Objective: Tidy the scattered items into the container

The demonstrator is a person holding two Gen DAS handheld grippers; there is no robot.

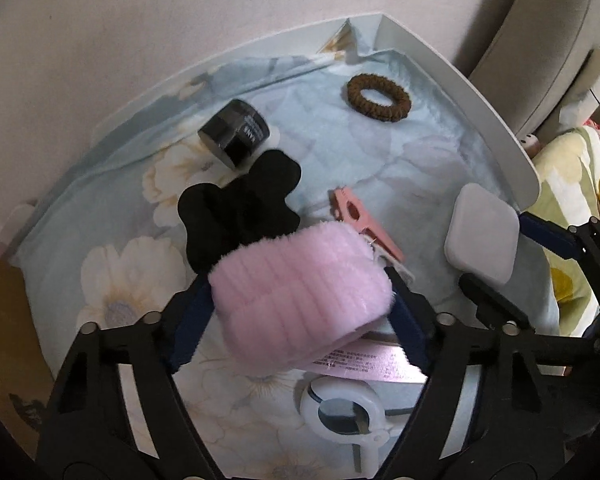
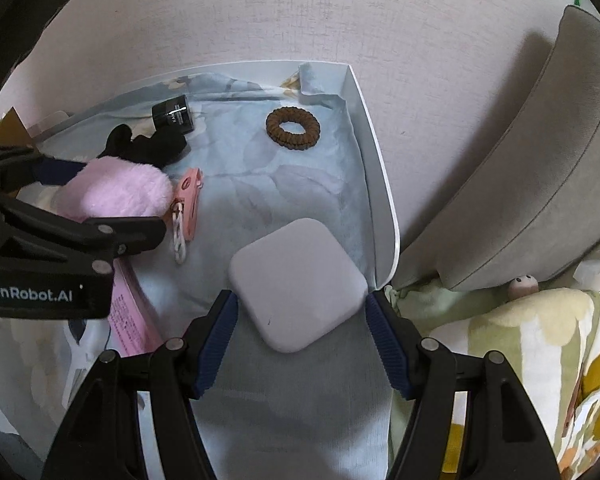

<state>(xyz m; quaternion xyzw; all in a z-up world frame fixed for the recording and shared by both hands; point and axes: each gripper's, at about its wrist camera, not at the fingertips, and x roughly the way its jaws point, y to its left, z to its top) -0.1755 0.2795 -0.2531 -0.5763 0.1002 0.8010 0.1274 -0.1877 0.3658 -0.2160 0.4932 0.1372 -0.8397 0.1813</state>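
Note:
A white container (image 1: 460, 80) (image 2: 376, 160) lined with pale floral cloth fills both views. My left gripper (image 1: 300, 280) (image 2: 112, 200) is shut on a fluffy pink band (image 1: 300, 288) (image 2: 116, 192), held just above the lining. My right gripper (image 2: 300, 298) (image 1: 500, 256) is shut on a flat white square case (image 2: 296, 284) (image 1: 480, 232), its pads on two opposite corners, low at the container's right side. On the lining lie a brown scrunchie (image 1: 379, 97) (image 2: 293, 127), a black jar (image 1: 236, 134) (image 2: 173, 119), a black cloth piece (image 1: 240, 204) and a pink clip (image 1: 356, 216) (image 2: 188, 200).
A pink printed packet (image 1: 360, 360) (image 2: 128, 312) and a white plastic clip (image 1: 340, 408) lie under the left gripper. A grey cushion (image 2: 520, 180) and yellow-flowered bedding (image 2: 520, 360) flank the container's right wall. Brown cardboard (image 1: 0, 320) stands at the left. A pale wall runs behind.

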